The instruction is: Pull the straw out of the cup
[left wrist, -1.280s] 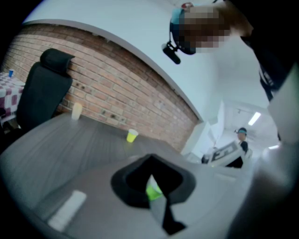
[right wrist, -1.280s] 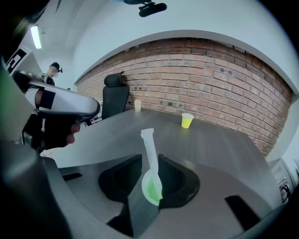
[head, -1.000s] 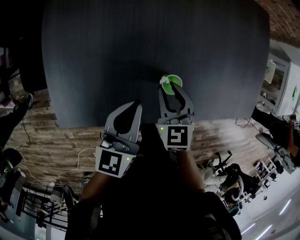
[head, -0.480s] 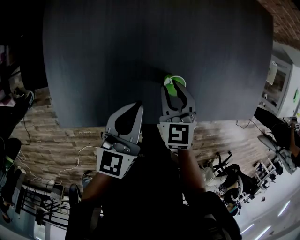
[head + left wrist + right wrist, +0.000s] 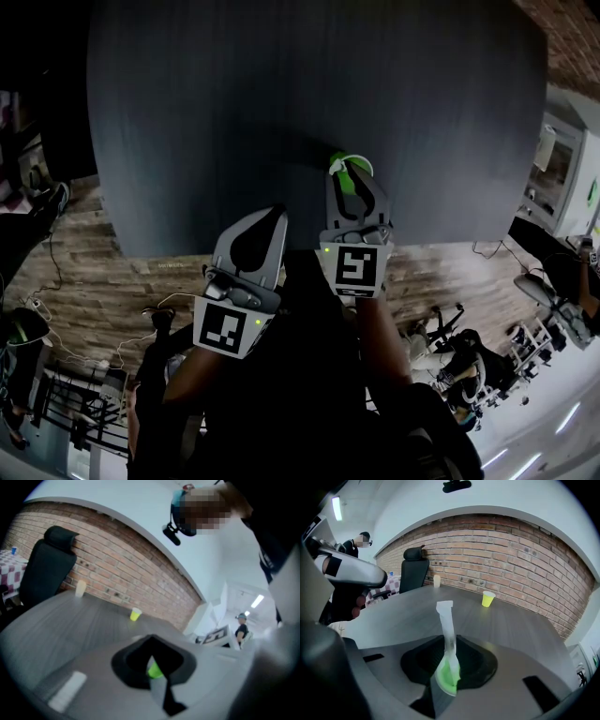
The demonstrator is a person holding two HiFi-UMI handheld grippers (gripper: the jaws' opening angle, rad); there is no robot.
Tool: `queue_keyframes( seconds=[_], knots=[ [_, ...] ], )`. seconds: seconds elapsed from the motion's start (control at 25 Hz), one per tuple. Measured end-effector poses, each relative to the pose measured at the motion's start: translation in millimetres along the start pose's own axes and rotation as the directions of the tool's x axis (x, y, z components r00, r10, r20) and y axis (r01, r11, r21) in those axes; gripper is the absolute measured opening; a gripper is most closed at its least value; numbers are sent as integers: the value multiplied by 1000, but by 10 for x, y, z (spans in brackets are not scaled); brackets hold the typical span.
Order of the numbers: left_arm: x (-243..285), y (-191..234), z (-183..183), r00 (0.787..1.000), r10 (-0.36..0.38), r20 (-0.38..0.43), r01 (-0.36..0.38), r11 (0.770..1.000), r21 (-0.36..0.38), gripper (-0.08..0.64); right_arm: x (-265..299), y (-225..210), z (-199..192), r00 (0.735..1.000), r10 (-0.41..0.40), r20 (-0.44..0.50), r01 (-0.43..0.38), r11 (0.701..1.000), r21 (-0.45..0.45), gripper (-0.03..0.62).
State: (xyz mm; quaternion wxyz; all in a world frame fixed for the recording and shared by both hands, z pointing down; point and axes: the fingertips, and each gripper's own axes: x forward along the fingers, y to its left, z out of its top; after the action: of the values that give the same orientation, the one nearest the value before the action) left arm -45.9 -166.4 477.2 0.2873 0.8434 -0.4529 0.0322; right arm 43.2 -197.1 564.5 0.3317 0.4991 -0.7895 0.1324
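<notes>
The straw (image 5: 446, 630) looks light, thin and easy to crush, so a gentle hold low on its shaft suits it. The right gripper (image 5: 449, 688) pinches it there, just above the small green cup (image 5: 440, 674) standing near the table (image 5: 281, 94) edge. Its long axis rises almost upright out of the cup, flattened end uppermost, while the left gripper (image 5: 270, 216) hangs beside, jaws pressed together on nothing.

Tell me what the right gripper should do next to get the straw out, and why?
Probably lift the right gripper straight up. Its jaws look closed on the straw, whose lower end sits down in the green cup, so the straw isn't out yet.
</notes>
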Motion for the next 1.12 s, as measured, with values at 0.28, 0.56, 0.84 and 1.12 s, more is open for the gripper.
queue_keyframes(
  seconds=[0.28,0.56,0.84,1.12],
  knots=[
    [10,-12,7,1000,5,5,-5,1000,-3,4,-18,-39,1,1000,-11,6,11,1000,2,48],
    [-14,-17,-25,1000,10,1,-10,1000,-6,4,-29,-49,-9,1000,-18,14,18,1000,2,44],
    [11,-32,-40,1000,15,0,-15,1000,-7,5,-32,-89,-3,999,-20,25,20,1000,8,43],
    [-2,-43,-39,1000,18,11,-18,1000,-8,5,-53,-109,-10,999,-29,35,28,1000,12,43]
  ],
)
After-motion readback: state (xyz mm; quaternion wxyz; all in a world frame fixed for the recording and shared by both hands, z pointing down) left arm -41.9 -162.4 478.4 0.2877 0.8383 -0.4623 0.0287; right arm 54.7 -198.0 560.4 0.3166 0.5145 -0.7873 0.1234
